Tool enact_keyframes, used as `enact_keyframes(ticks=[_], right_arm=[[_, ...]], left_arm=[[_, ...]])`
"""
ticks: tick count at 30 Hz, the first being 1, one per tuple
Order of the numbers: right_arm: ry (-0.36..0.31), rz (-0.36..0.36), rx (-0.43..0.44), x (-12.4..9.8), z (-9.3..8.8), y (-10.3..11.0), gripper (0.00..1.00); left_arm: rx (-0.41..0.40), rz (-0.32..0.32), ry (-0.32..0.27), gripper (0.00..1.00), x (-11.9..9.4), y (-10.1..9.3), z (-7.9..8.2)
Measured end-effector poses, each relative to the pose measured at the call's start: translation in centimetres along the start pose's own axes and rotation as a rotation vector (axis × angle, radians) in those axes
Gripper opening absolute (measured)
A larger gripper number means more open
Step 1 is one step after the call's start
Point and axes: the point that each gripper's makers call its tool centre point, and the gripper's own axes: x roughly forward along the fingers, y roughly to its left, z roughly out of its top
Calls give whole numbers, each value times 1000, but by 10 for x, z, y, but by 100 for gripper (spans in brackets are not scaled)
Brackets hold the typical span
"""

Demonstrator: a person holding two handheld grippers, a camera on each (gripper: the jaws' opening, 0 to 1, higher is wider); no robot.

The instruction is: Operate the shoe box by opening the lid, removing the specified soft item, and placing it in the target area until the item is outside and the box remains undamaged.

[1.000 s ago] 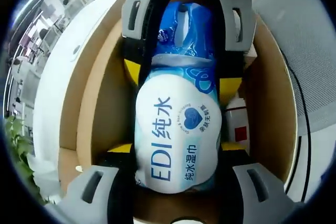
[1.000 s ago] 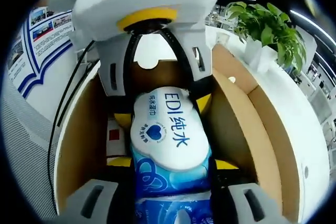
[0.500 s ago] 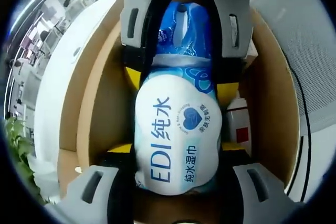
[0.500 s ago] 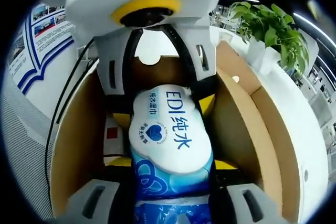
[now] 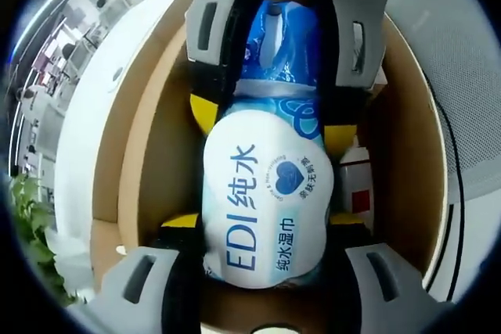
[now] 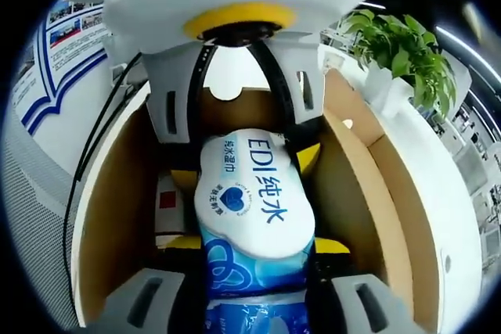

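Wet-wipe pack point(image 5: 266, 197): a soft blue-and-white pack is seen inside the open cardboard shoe box point(image 5: 145, 162), well away from the box's side walls, its long axis running from one gripper to the other.
Left gripper point(image 5: 262, 267): the jaws are closed on the white-labelled end of the pack, yellow pads pressed against both flanks.
Right gripper point(image 6: 258, 271): the jaws are closed on the opposite, blue-printed end; the pack is thus held at both ends, the two grippers facing each other along its length.
Key relation: neither gripper is nearer than the other; the pack bridges them, so a joint lift straight out of the box opening is judged to be called for.
Shoe box: the lid is already off or folded back, and the walls appear intact; the box stands on a white desk point(image 6: 407, 127).
Other content: a small white carton with a red square point(image 5: 356, 189) lies in the box beside the pack.
Surroundings: a potted plant point(image 6: 399, 41) stands near the desk's edge.
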Motion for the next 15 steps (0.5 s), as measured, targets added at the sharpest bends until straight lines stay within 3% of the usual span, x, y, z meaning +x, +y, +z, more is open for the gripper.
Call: enact_keyframes(ticks=[15], right_arm=[[0, 6, 14, -4, 4, 4, 43]], left_arm=[[3, -14, 18, 59, -5, -4, 0]])
